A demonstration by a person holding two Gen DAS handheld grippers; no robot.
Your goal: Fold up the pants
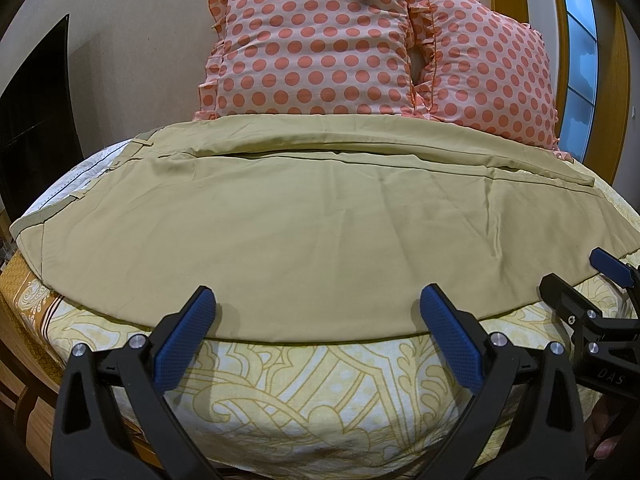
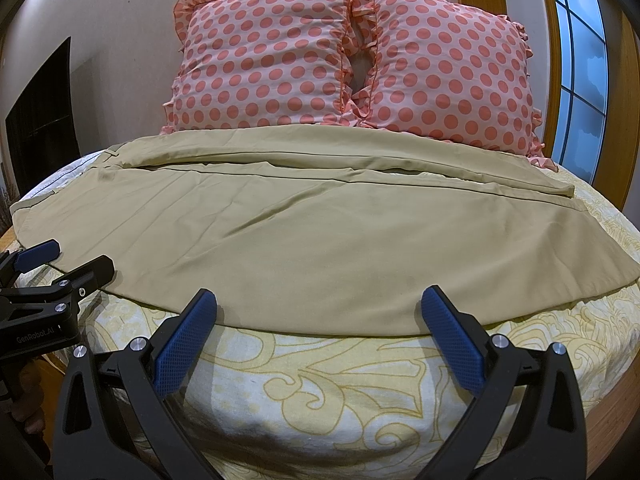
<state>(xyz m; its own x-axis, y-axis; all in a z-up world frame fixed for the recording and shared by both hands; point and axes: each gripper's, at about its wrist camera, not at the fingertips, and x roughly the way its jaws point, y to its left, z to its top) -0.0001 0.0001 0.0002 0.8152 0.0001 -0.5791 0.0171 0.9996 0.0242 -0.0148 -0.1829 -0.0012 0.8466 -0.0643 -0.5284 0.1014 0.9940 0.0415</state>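
Khaki pants [image 1: 304, 216] lie spread flat across the bed, waistband at the left, leg ends at the right; they also show in the right wrist view [image 2: 304, 232]. One leg lies folded over the other along the far side. My left gripper [image 1: 318, 304] is open and empty, its blue pads at the near edge of the pants. My right gripper [image 2: 319, 304] is open and empty at the same near edge, further right. The right gripper shows at the right of the left wrist view [image 1: 576, 272]; the left gripper shows at the left of the right wrist view [image 2: 76, 258].
The bed sheet [image 1: 320, 384] is yellow and white with a leaf pattern. Two pink polka-dot pillows [image 1: 312, 44] [image 1: 492, 72] stand against the wall behind the pants. A window [image 2: 580, 60] with a wooden frame is at the right. A dark panel [image 1: 36, 120] is at the left.
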